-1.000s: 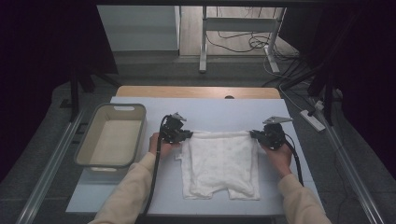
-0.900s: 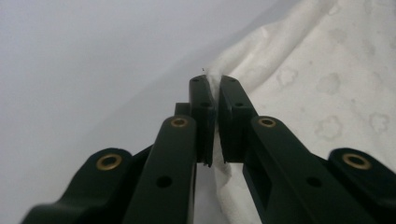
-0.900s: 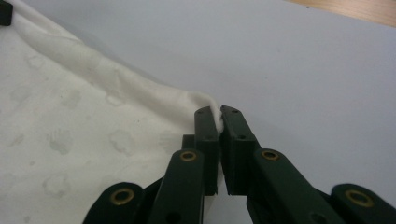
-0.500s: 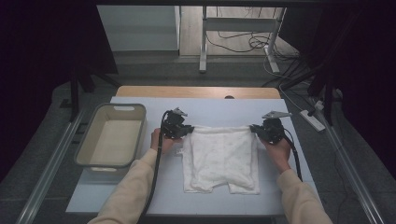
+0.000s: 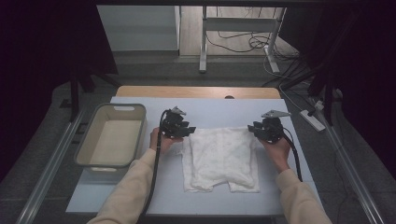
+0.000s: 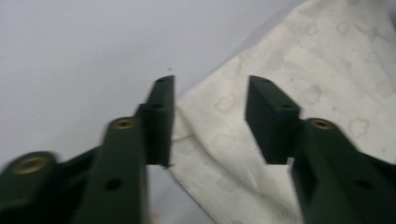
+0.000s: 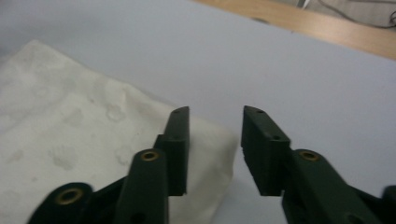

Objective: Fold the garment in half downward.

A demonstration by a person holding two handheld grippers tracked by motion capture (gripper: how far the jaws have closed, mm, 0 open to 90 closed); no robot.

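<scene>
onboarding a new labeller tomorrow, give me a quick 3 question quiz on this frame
1. True or false: the left gripper is clamped on the white shorts.
2. Which thing stands at the left end of the table? A) a grey bin B) a red bucket C) a stack of plates
3. In the right gripper view, what lies under the right gripper?

Key
1. False. Its jaws stand apart over the cloth's edge and have just been opening.
2. A, the grey bin. Its inside looks bare.
3. A corner of the shorts, flat on the table. The jaws stand apart here too, just opened, pressing nothing.
</scene>
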